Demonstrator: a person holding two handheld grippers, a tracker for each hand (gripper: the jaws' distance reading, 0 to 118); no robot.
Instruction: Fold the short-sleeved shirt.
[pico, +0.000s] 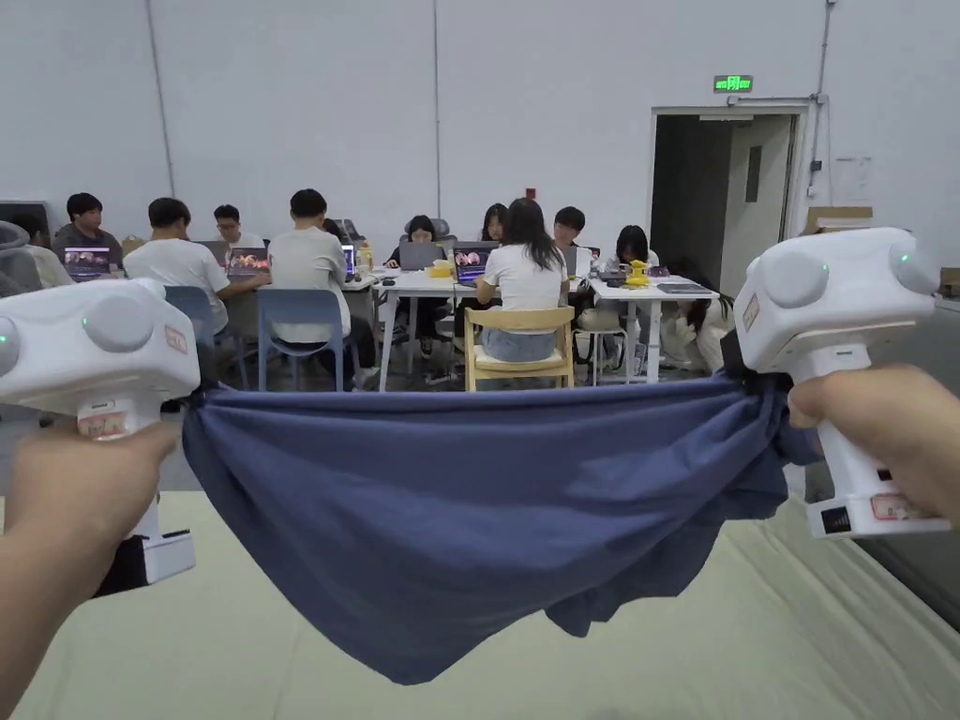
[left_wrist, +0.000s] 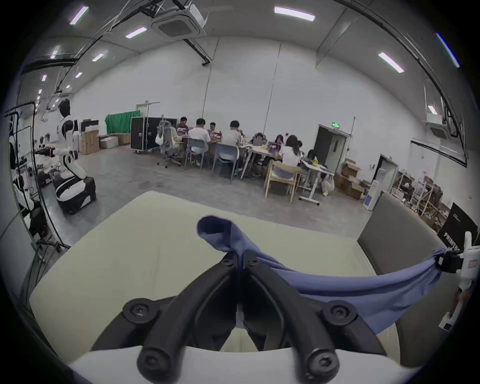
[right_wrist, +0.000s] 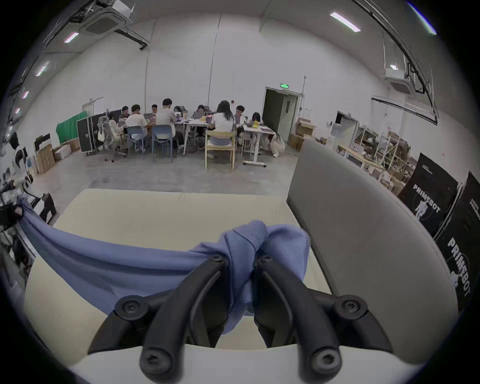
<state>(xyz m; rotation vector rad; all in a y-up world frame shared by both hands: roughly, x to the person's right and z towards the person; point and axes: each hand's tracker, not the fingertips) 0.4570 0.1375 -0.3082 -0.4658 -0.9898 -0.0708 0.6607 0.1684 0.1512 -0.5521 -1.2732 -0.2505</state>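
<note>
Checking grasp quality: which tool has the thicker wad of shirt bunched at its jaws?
The right tool: a fat bundle of shirt bulges past it; the left tool pinches one thin fold.

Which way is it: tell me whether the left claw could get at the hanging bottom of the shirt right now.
Probably not. The left claw is shut on one top corner of the shirt, the right claw on the other. Letting go would drop that side onto the pale surface.

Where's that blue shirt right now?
In the head view the shirt hangs stretched between the left gripper and right gripper, above the cream table.
</note>
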